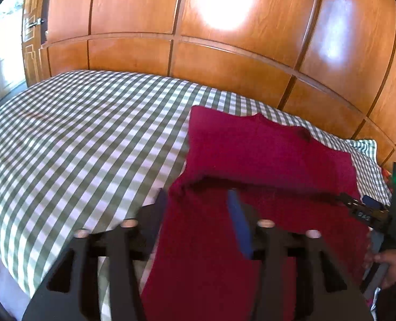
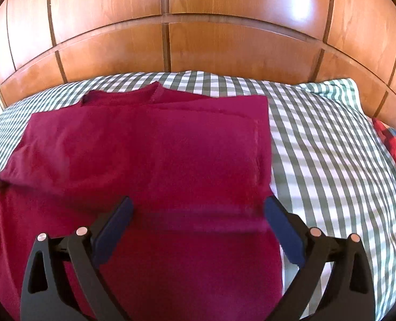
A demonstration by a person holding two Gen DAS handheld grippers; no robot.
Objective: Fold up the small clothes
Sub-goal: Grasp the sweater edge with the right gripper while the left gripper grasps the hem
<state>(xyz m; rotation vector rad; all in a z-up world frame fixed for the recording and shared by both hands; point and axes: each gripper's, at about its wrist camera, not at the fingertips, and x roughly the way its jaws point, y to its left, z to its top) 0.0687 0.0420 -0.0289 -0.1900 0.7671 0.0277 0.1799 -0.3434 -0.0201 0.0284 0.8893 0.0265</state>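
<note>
Right wrist view: the shirt (image 2: 144, 155) is spread on the bed (image 2: 331, 160), the right tool (image 2: 198, 214) held wide above it; its edge is draped between the left tool (image 1: 198, 208) fingers, grip uncertain.

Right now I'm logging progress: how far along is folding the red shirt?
Partway. The red shirt lies on the checked bedsheet with its right side folded in. The left gripper holds cloth; the right gripper is open over the hem. Left-side and bottom folds remain.

Ahead of the jaws spreads a green-and-white checked bedsheet (image 2: 318, 144), wooden wall panels (image 2: 165, 42) rising beyond it, a multicoloured plaid cloth (image 2: 395, 144) far right.
</note>
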